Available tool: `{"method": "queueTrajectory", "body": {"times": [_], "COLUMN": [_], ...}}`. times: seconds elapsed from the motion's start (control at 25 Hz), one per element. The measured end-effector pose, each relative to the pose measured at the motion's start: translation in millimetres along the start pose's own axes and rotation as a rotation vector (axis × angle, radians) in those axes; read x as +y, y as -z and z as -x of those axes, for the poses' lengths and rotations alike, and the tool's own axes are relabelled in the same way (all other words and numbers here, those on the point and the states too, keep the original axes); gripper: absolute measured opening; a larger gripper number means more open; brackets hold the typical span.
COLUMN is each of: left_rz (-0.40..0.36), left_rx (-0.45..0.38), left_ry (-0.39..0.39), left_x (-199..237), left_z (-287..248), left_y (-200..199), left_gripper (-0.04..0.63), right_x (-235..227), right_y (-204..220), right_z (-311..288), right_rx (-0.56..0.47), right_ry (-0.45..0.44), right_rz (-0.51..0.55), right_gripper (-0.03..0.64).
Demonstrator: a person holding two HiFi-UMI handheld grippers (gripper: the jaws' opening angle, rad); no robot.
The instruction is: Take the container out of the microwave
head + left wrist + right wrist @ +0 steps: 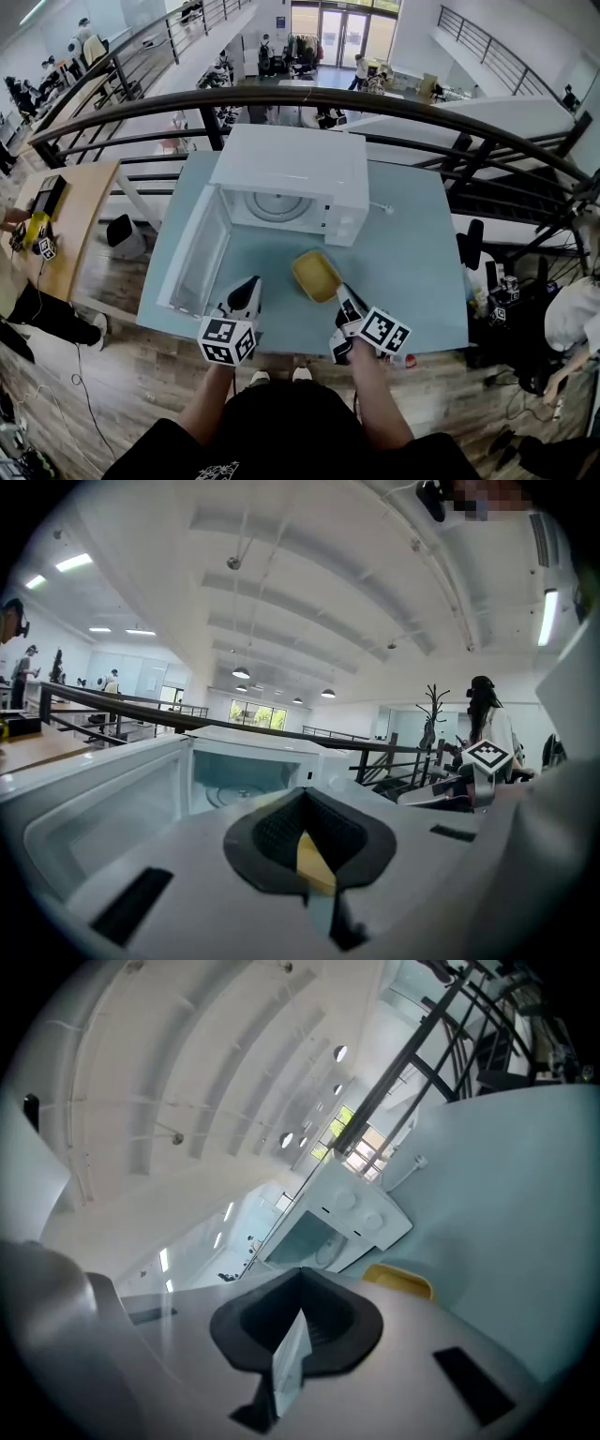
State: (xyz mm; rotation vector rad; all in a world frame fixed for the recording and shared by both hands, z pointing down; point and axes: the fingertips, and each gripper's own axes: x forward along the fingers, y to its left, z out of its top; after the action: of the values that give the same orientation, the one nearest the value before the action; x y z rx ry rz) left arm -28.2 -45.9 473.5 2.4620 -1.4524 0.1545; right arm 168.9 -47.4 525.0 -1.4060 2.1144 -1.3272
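since the yellow container (316, 275) already sits on the desk (412, 272) before the open microwave (291, 169), the taking-out looks done. the next move, i judge, only calls for drawing back. left tongs (247, 289) and right tongs (347, 300) are clenched on nothing. the container lies between them, just beside the right pair.

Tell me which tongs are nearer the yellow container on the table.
Right. The right tongs sit just beside the container's near right corner; the left tongs are farther off to its left, by the open microwave door.
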Motion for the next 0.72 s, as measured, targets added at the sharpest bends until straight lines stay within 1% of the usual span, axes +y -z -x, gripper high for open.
{"method": "queueTrajectory", "body": {"times": [0.28, 0.52, 0.6, 0.72], "left_rz": [-0.02, -0.04, -0.045, -0.049], "left_rx": [-0.035, -0.047, -0.049, -0.065], "left_ry": [0.044, 0.1, 0.132, 0.158], "left_x": [7, 4, 1, -1], "left_z": [8, 13, 14, 16], "left_y": [-25, -40, -46, -55], "left_gripper": [0.008, 0.006, 0.007, 0.008], "right_x": [44, 81, 89, 99], "right_y": [-11, -12, -13, -15], "right_z": [3, 6, 7, 8], "right_rx": [-0.058, -0.072, -0.079, -0.098], "right_ry": [-0.017, -0.021, -0.028, -0.038], "right_rz": [0.172, 0.362, 0.377, 0.383], "right_gripper": [0.006, 0.006, 0.006, 0.006]}}
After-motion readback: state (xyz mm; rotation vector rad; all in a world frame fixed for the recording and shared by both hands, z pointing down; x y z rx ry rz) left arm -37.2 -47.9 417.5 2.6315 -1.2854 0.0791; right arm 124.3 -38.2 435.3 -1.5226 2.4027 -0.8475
